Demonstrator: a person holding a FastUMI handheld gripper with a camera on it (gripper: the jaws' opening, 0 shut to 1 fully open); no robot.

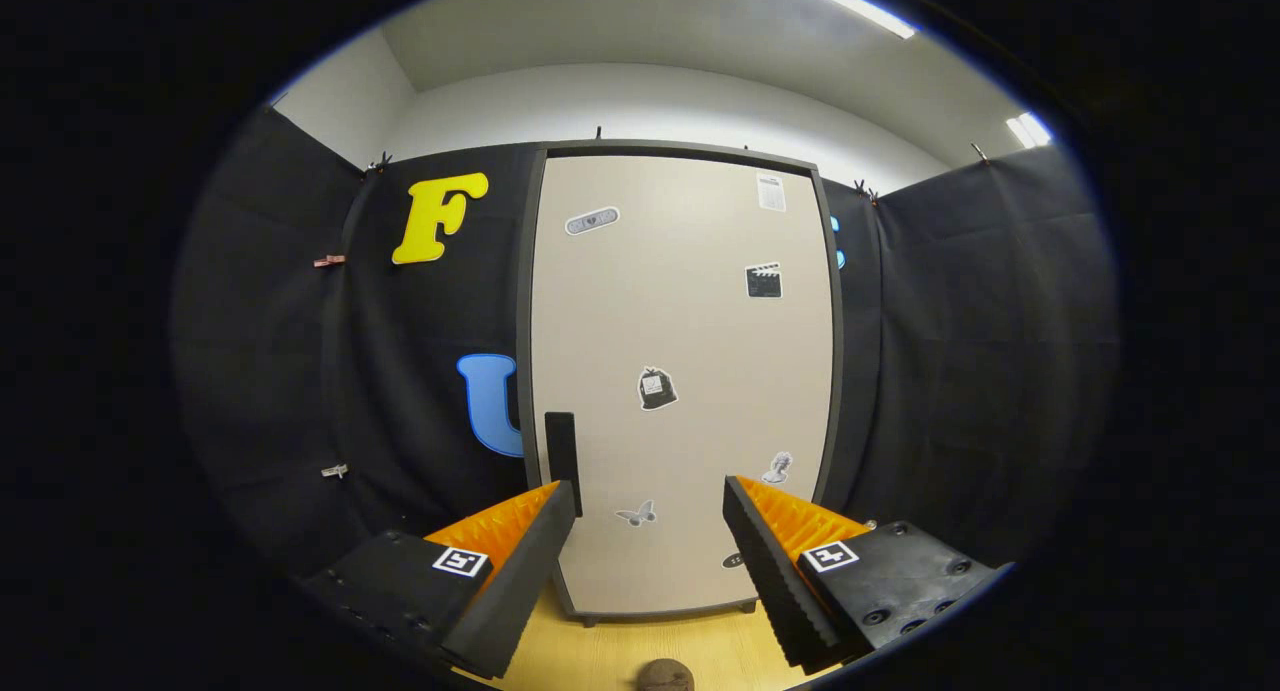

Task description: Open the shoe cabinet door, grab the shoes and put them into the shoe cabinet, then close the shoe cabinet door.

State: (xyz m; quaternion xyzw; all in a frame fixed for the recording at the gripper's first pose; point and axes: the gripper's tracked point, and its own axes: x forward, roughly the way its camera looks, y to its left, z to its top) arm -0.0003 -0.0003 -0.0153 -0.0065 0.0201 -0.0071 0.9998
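A tall beige shoe cabinet (680,371) with a dark frame stands upright straight ahead, its door shut and dotted with small stickers. A dark upright handle (562,456) sits on the door's left edge, just above my left fingertip. My gripper (650,496) is open, fingers spread wide with nothing between them, held a short way in front of the door's lower half. A brown rounded object (665,675), perhaps a shoe's tip, lies on the floor below and between the fingers; most of it is cut off from sight.
Black cloth walls (980,371) close in on both sides of the cabinet. A light wooden floor (600,651) runs from the cabinet's feet toward me. White wall and ceiling lights rise above the cloth.
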